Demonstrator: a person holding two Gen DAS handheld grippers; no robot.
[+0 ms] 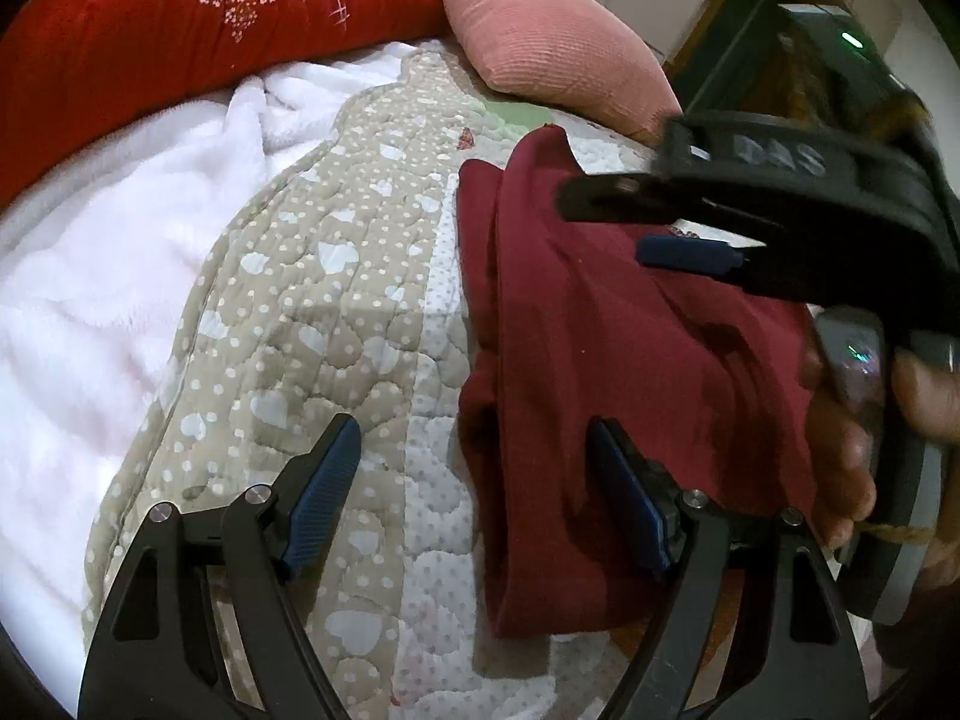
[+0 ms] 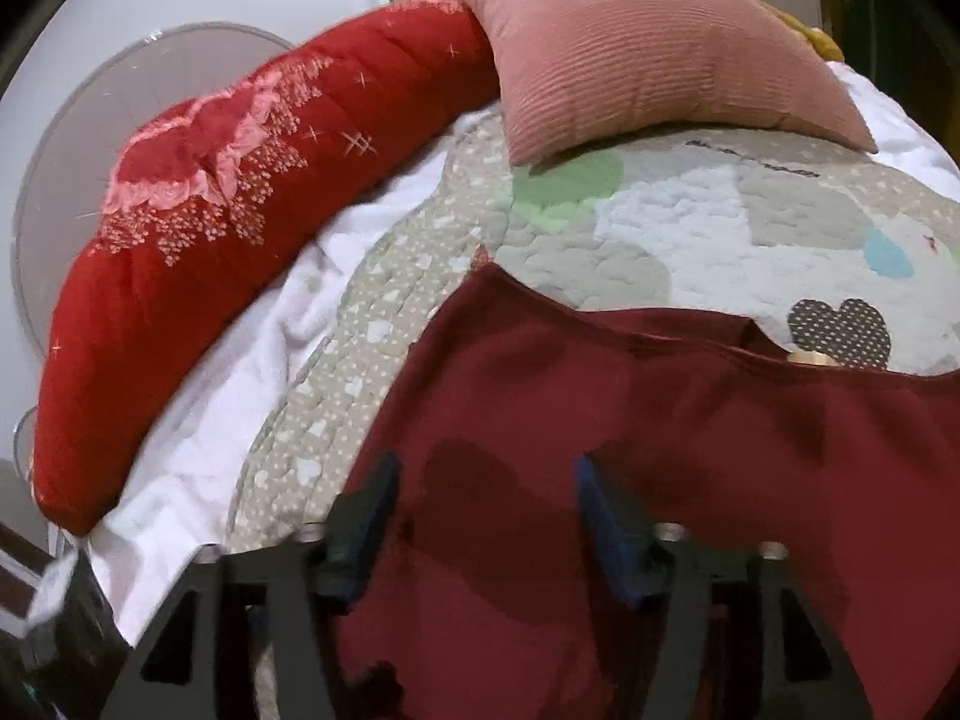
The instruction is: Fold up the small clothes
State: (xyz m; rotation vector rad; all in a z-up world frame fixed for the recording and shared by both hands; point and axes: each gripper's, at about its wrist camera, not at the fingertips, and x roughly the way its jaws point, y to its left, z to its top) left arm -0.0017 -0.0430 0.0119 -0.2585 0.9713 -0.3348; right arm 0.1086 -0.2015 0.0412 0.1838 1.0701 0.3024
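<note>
A dark red garment [image 1: 600, 330] lies folded into a long strip on the quilted heart-pattern bedspread [image 1: 336, 312]. My left gripper [image 1: 477, 480] is open just above the bed, its left pad over the bedspread and its right pad at the garment's near left part. My right gripper [image 1: 636, 228] comes in from the right above the garment, with a hand [image 1: 840, 450] on its handle. In the right wrist view the right gripper [image 2: 486, 504] stands open over the smooth garment [image 2: 660, 420], nothing pinched between its blue pads.
A red flowered bolster quilt [image 2: 198, 228] and a pink ribbed pillow [image 2: 648, 48] line the far side of the bed. A white fleece blanket [image 1: 120, 276] lies left of the bedspread. A white round fan [image 2: 78, 120] stands beyond the bolster.
</note>
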